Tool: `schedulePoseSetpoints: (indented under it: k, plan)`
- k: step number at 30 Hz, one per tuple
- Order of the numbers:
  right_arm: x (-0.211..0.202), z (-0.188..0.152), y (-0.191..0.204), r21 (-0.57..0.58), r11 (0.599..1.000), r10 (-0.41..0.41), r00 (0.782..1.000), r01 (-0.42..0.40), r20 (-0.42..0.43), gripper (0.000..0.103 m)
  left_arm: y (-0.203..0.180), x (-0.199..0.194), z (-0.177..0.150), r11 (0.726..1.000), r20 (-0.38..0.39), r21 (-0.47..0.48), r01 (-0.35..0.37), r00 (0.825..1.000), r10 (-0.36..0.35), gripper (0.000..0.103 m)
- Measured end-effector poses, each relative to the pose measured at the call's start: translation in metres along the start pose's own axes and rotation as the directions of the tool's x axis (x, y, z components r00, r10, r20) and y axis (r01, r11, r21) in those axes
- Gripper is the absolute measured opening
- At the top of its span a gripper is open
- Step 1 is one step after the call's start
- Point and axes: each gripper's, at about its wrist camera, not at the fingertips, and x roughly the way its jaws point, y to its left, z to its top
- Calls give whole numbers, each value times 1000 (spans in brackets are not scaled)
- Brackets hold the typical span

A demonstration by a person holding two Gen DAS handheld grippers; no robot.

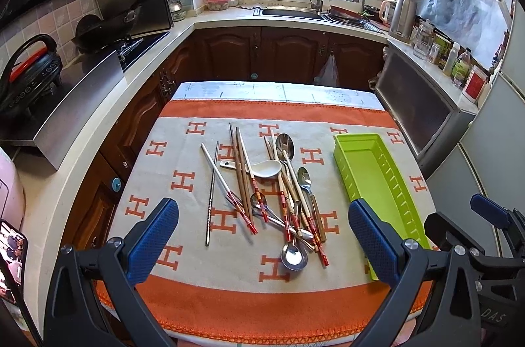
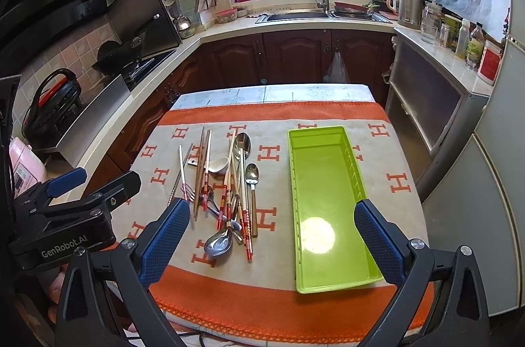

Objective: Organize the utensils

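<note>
L tongs point(image 1: 264, 243) spread wide, nothing between the blue pads, held above the near edge of the desk point(image 1: 229, 307) over the utensil pile point(image 1: 272, 193). R tongs point(image 2: 272, 243) likewise gaping and empty, above the near edge between the pile and the green tray point(image 2: 328, 278).

Pile lies on the H-print cloth point(image 1: 183, 179) at desk centre: red-banded chopsticks point(image 1: 285, 206), brown chopsticks point(image 1: 241, 166), metal chopsticks point(image 1: 211, 193), a white ceramic spoon point(image 1: 267, 168) and several steel spoons, one bowl-up at the near end point(image 1: 294, 255). All crossed and touching; exact count unclear.

Tray sits just right of the pile, long side running near-to-far, apart from the utensils.

L wrist view: tray seen obliquely, near end cut off by a pad; R tongs' body pokes in at far right. R wrist view: whole tray floor visible, bare w/ a bright glare spot point(image 2: 316, 234); L tongs' body at left, "GenRobot.AI" lettering on it.
</note>
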Motion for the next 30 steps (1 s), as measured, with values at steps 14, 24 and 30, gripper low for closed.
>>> schedulePoseSetpoints:
  k: [14, 24, 30]
  plan:
    - [54, 38, 10, -40, 997, 61, 992, -66, -114, 72, 56, 38, 41, 995, -61, -101, -13, 998, 7, 102]
    - [156, 81, 39, -45, 982, 163, 940, -184, -299, 53, 95, 126, 53, 986, -248, -165, 25, 967, -66, 80]
    - [238, 88, 69, 7, 963, 247, 873, -270, -421, 42, 124, 199, 42, 970, -396, -241, -5, 913, -94, 45]
